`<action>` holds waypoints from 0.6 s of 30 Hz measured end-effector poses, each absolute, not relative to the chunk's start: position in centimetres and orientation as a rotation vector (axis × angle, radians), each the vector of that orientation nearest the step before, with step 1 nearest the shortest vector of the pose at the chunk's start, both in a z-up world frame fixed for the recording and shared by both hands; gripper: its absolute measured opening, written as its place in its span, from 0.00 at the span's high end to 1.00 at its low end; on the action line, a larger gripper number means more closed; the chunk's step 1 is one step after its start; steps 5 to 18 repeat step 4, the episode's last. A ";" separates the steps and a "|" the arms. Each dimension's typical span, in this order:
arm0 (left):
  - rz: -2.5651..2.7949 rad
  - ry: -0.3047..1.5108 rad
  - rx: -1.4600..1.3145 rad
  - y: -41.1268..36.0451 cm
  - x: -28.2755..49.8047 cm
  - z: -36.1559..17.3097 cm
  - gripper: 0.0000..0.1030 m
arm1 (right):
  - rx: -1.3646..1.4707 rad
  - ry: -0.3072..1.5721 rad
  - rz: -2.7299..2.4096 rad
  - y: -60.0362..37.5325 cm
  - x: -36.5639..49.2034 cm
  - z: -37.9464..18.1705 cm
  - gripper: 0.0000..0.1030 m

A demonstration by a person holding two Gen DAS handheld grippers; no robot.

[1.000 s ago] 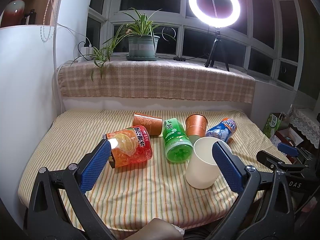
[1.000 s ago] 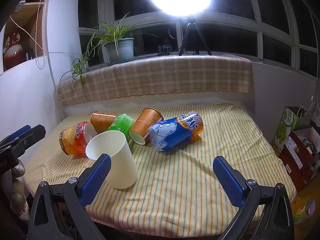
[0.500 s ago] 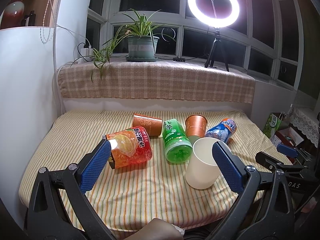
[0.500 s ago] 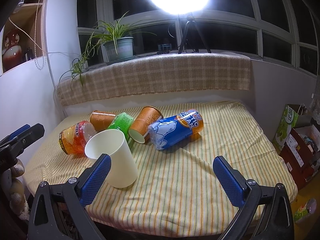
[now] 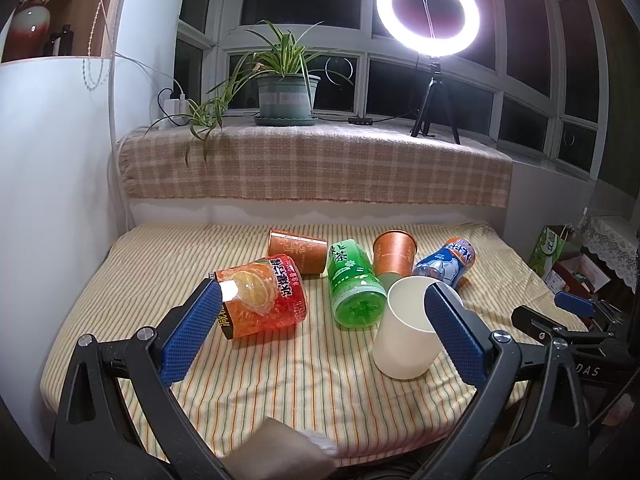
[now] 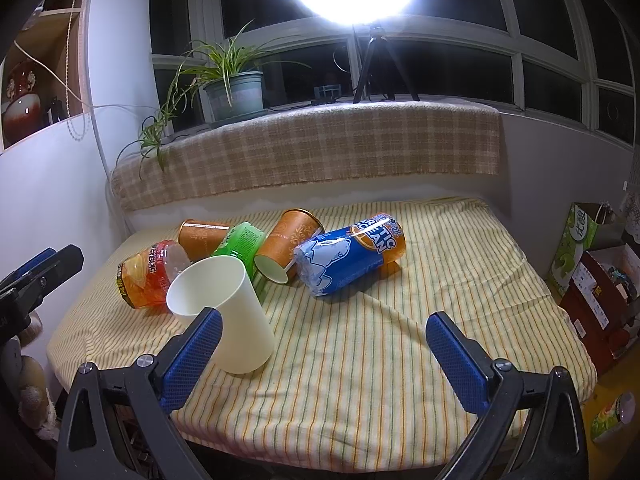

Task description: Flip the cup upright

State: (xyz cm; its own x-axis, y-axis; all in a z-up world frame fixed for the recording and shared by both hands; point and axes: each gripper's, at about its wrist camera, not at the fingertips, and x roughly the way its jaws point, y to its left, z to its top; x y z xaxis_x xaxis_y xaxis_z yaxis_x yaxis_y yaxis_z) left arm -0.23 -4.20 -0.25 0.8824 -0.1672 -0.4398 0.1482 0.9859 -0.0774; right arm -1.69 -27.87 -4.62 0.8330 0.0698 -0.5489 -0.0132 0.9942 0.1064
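Observation:
A cream cup [image 5: 404, 336] stands upright, mouth up, near the front of the striped table; it also shows in the right wrist view [image 6: 224, 316]. Several cups lie on their sides behind it: a red-orange one [image 5: 260, 296], a green one [image 5: 352, 284], two copper ones [image 5: 298, 250] [image 5: 394, 254] and a blue one [image 5: 446, 262]. My left gripper [image 5: 320, 332] is open and empty, above the table's front, its right finger in front of the cream cup. My right gripper [image 6: 322, 360] is open and empty, right of the cream cup.
A checked cloth covers the sill [image 5: 316, 168] behind the table, with a potted plant [image 5: 286, 94] and a ring light on a tripod [image 5: 428, 12]. A white wall [image 5: 52, 184] stands left. Boxes [image 6: 600, 280] sit on the floor at the right.

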 end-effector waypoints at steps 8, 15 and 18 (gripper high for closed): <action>-0.154 0.453 -0.037 -4.3 -0.4 -0.3 0.00 | 0.105 0.590 0.044 -28.0 -1.6 -4.7 0.00; -0.154 0.453 -0.037 -4.3 -0.4 -0.3 0.00 | 0.105 0.590 0.044 -28.0 -1.6 -4.7 0.00; -0.154 0.453 -0.037 -4.3 -0.4 -0.3 0.00 | 0.105 0.590 0.044 -28.0 -1.6 -4.7 0.00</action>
